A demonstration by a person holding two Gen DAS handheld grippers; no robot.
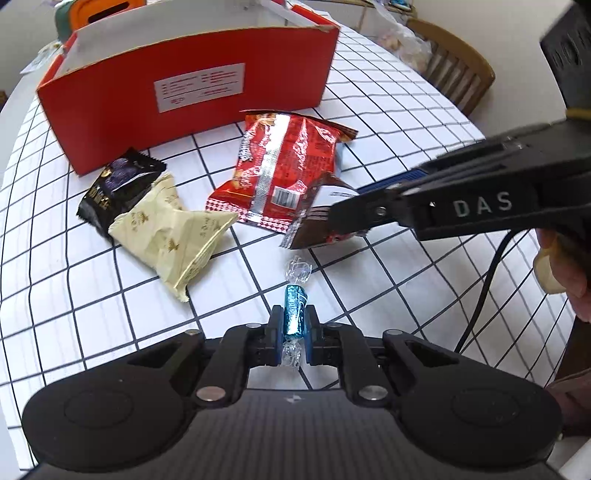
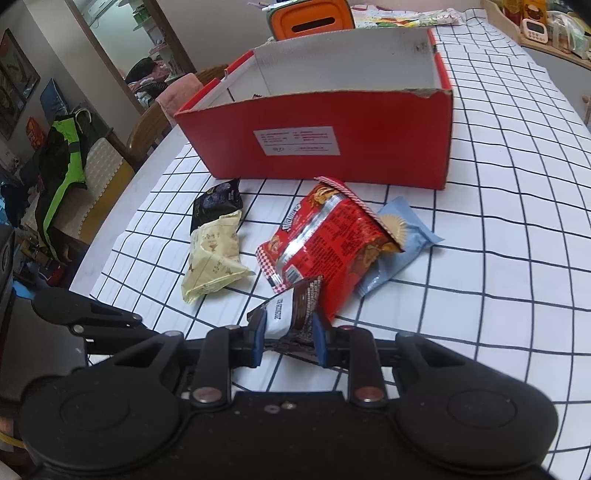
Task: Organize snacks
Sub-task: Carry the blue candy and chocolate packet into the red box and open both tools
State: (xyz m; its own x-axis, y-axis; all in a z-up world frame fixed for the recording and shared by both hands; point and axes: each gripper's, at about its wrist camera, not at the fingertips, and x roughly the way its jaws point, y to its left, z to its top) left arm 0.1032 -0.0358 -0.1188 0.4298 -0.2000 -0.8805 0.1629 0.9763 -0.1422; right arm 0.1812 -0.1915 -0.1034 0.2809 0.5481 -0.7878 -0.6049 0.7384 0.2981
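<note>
My left gripper [image 1: 294, 321] is shut on a blue foil-wrapped candy [image 1: 294, 312], held just above the table. My right gripper [image 2: 290, 332] is shut on a dark brown snack packet [image 2: 295, 314]; it also shows from the side in the left wrist view [image 1: 314, 225]. An open red cardboard box [image 1: 192, 88] [image 2: 332, 144] stands behind the snacks. In front of it lie a red chip bag [image 1: 280, 166] [image 2: 325, 240], a cream packet [image 1: 173, 229] [image 2: 216, 254], a black packet [image 1: 118, 184] [image 2: 218, 201] and a light blue packet [image 2: 402, 240] partly under the red bag.
The table has a white cloth with a dark grid [image 2: 498, 258]. An orange container [image 2: 314, 16] stands behind the box. Wooden chairs stand at the table's edge [image 1: 458, 70] [image 2: 147, 129]. A cable [image 1: 491, 277] hangs from the right gripper.
</note>
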